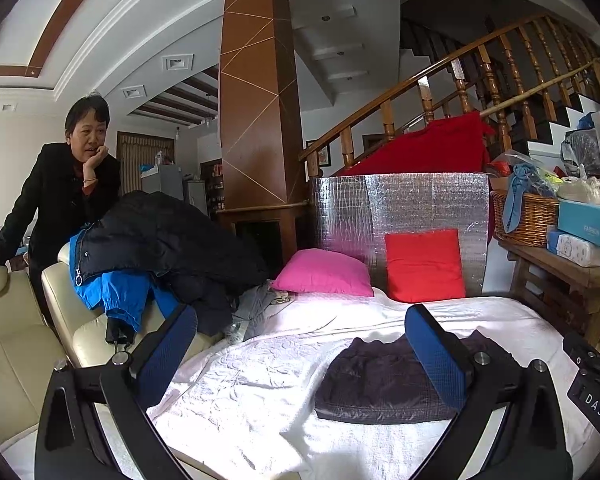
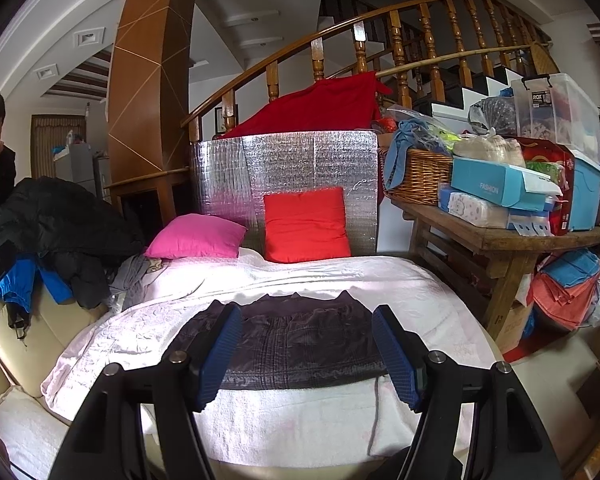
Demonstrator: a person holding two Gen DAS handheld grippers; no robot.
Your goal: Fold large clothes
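Garment [image 2: 296, 340] lies folded, centre frame; your left gripper [image 1: 300, 356] and right gripper [image 2: 306, 354] gape empty, so its slick fabric may slide unfolded.

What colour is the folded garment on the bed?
Dark purplish-grey folded garment, clearest in the right wrist view.

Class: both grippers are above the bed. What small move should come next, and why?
Probably reach the left gripper toward the dark coat heaped on the sofa: the purple garment already lies folded flat, and both grippers, right gripper included, are open and empty.
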